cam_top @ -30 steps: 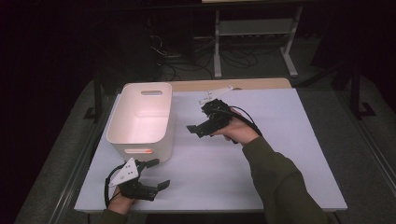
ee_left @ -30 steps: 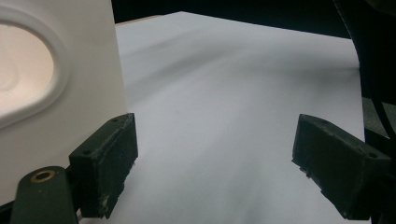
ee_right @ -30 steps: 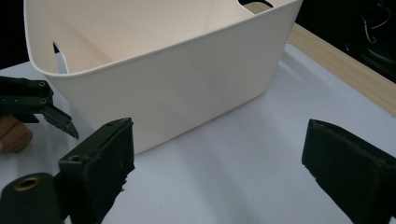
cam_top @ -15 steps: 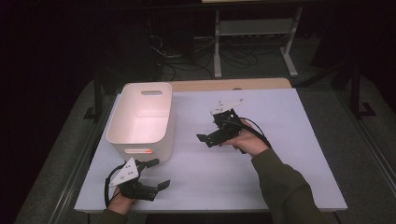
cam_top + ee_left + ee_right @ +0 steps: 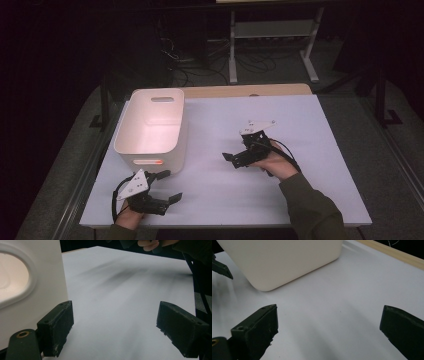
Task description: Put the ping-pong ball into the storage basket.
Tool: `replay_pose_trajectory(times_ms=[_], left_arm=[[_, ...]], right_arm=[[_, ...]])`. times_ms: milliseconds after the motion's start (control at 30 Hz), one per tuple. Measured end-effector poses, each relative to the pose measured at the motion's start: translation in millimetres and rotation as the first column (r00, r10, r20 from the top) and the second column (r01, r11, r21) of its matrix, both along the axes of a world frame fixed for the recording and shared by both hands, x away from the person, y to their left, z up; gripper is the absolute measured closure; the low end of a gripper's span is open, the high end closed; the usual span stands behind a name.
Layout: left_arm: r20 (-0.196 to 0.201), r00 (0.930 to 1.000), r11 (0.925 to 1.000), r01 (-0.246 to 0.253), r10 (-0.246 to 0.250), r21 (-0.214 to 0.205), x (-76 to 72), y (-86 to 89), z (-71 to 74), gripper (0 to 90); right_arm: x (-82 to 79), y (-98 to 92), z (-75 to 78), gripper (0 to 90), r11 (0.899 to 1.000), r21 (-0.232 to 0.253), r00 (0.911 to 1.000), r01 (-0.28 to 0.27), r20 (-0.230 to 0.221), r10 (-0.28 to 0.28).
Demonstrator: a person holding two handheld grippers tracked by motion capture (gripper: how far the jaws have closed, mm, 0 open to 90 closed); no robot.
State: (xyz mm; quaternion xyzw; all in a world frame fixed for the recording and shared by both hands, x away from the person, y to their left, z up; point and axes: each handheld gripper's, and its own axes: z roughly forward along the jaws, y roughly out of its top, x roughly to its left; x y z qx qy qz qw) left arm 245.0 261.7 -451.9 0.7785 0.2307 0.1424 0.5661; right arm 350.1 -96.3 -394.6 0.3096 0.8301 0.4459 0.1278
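Note:
A white plastic bin (image 5: 156,161) with handle cut-outs stands on the left part of the white table (image 5: 310,120). My left gripper (image 5: 172,185) lies low near the table's front left corner, just in front of the bin, jaws open and nothing between them. In the left gripper view the bin wall (image 5: 50,277) is close by the left jaw of that gripper (image 5: 116,312). My right gripper (image 5: 229,160) is held at mid-table and points left toward the bin (image 5: 282,260). Its jaws (image 5: 330,315) have just been opening and stand open over bare table, with nothing between them.
A wooden strip (image 5: 240,91) runs along the table's far edge. Beyond it are a metal rack (image 5: 270,30) and cables on a dark floor. The other person's hand (image 5: 148,244) appears at the top of the left gripper view.
The right hand has moved toward the near side of the table and lower, away from the bin's far end. The left gripper has stayed in place.

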Motion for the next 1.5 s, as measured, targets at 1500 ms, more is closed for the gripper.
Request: replay_pose_trajectory(times_ms=[1500], left_arm=[[-0.006,1.0,1.0,0.0,0.0,0.005,0.5,-0.6,0.0,14.0]], right_arm=[[-61.1,-92.2,-33.7,0.9,0.984,0.064,0.9856,0.168,0.005,-0.169]])
